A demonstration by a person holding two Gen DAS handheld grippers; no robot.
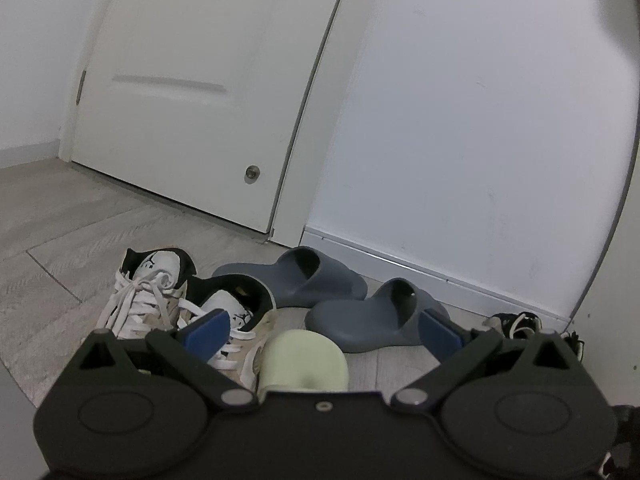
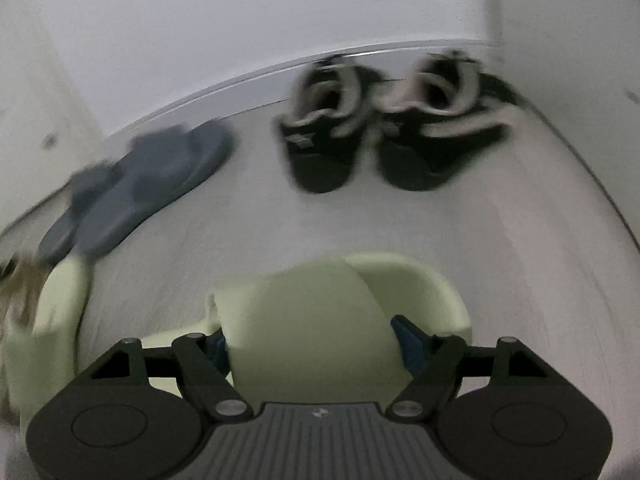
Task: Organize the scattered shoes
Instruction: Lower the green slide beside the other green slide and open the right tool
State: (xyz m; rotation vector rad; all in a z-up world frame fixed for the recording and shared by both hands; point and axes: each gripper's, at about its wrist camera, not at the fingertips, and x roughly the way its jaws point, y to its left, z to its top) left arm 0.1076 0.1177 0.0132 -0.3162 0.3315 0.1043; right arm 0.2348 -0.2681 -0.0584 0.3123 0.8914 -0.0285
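Closest to the lens is the pale green slipper, sitting on the floor right between the right tongs. The jaws are spread wide with the blue pads on either side of its strap, and I can't quite tell if they're touching it; it looks let go to me, not gripped. The view is smeared, so take that loosely.

Going left to right in that view: the other green slipper at the far left edge, then the grey-blue slides lying at an angle, then the black sneakers side by side against the baseboard.

From the left wrist view, the left tongs are hanging spread wide and empty over the floor, with the white laced sneakers on the left, a green slipper in the middle and the grey slides just beyond.

What could go wrong, as I see it: the two green slippers are well apart, so the pair isn't lined up yet. If the right tongs pull back with a pad catching the strap, the slipper could get dragged crooked. The white sneakers' loose laces could also snag on the left tongs.
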